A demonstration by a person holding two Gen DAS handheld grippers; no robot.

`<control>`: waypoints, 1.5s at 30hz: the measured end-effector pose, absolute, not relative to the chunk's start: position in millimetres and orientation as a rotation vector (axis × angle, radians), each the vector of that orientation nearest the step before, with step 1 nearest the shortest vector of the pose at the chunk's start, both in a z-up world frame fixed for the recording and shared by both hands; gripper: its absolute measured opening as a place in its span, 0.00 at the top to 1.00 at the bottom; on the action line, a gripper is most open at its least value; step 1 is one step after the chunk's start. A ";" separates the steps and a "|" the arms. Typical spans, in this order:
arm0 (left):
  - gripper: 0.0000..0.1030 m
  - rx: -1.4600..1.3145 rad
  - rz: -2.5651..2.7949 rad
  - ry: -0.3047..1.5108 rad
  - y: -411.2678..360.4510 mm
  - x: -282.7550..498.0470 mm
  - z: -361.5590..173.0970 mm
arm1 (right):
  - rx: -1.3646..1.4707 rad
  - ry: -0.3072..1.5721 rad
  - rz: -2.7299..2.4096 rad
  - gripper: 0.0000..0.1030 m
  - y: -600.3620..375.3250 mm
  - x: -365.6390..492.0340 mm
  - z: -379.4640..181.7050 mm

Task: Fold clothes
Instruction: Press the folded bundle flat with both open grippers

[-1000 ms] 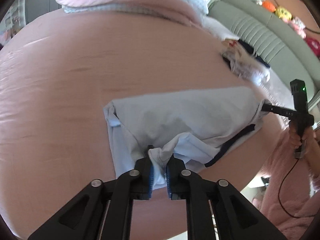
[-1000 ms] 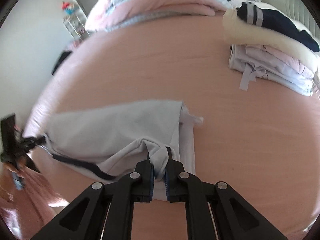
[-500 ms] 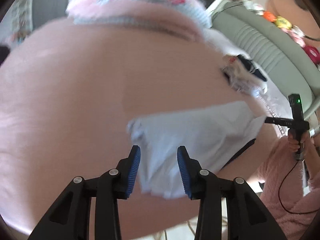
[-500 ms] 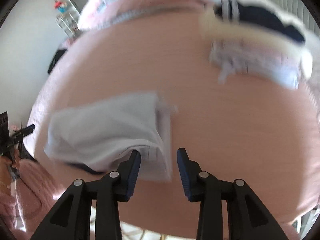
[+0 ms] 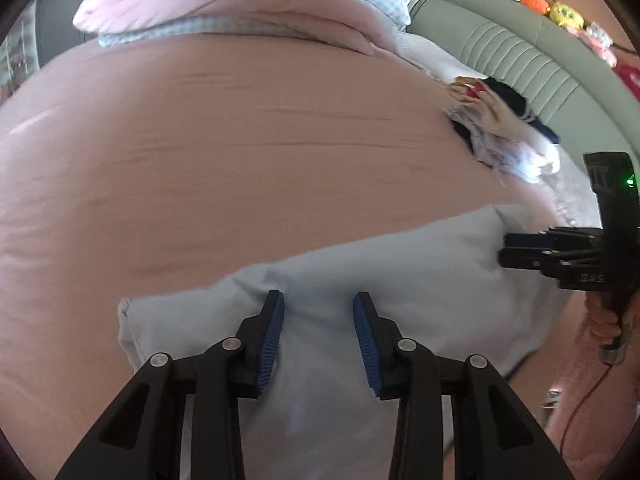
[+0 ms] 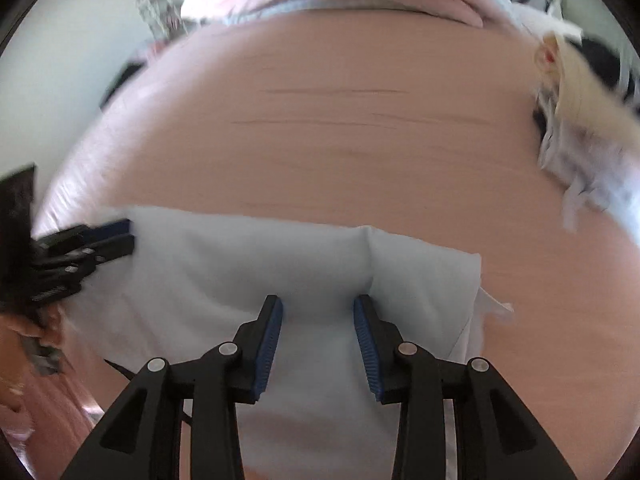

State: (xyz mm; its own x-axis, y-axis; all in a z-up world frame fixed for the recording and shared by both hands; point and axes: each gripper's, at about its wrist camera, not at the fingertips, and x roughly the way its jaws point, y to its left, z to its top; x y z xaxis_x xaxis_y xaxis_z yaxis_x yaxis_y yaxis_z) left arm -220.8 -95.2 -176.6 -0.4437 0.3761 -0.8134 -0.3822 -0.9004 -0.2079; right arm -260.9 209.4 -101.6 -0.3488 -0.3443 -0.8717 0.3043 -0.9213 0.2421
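Now garment (image 5: 400,292) seen lying folded flat on pink bed (image 5: 240,152), near its front edge, pile (image 5: 500,132) of done clothes well apart at far right. Left gripper (image 5: 319,320) held over garment, jaws just parted, nothing pinched; right gripper (image 6: 318,320) likewise. Next fold judged best if 2 edges are gripped level, cloth kept taut, edges matched before release.

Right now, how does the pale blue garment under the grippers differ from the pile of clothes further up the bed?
The pale blue garment is one plain piece lying flat and smooth; the pile of clothes is a stack mixing white, cream and navy pieces. The garment lies near the grippers, the pile toward the headboard. Both rest on the pink sheet.
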 end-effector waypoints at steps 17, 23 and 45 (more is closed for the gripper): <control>0.67 -1.248 2.329 -0.096 -103.1 -176.2 -151.0 | 1.324 0.123 -2.318 0.64 156.7 -223.6 -89.7; 0.69 -1.409 2.502 0.135 -141.8 -170.4 -173.9 | 1.432 0.178 -2.271 0.68 186.5 -205.0 -111.3; 0.72 -1.196 2.610 -0.130 -133.0 -219.3 -117.7 | 1.307 0.119 -2.435 0.64 199.8 -208.8 -64.4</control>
